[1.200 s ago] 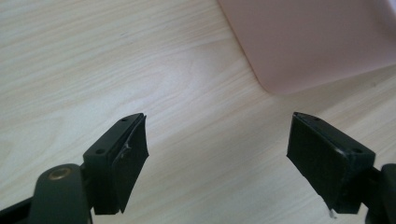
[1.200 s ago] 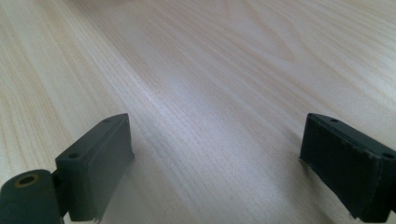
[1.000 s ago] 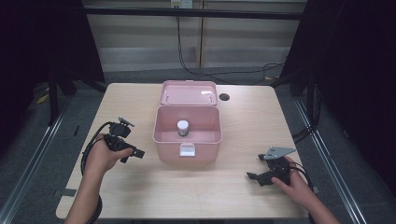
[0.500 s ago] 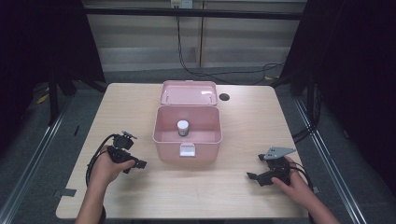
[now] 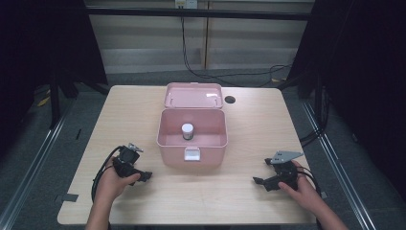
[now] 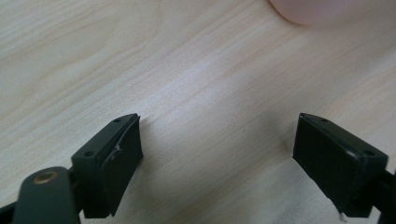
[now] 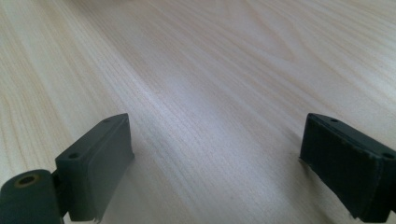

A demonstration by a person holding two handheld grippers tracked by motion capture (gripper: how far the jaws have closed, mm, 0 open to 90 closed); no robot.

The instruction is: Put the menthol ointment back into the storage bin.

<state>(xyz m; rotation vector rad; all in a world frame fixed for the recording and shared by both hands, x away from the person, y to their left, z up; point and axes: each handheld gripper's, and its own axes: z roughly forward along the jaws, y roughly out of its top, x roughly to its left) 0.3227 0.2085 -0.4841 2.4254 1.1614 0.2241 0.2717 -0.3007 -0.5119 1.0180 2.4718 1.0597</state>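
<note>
Beside the box [image 5: 191,139]: left gripper [image 5: 143,176] and right gripper [image 5: 258,182], both released, empty; best lift clear before reaching its lid [image 5: 193,95].

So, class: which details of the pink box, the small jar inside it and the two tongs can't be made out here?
- Small jar, high view: label and contents too small to tell.
- Pink box, left gripper view: cut off by the top edge, blurred.
- Left tongs, high view: the jaws' gap too small to judge.

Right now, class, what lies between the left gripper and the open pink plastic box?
Only bare light wooden table separates left gripper from pink box, per the high view.
</note>
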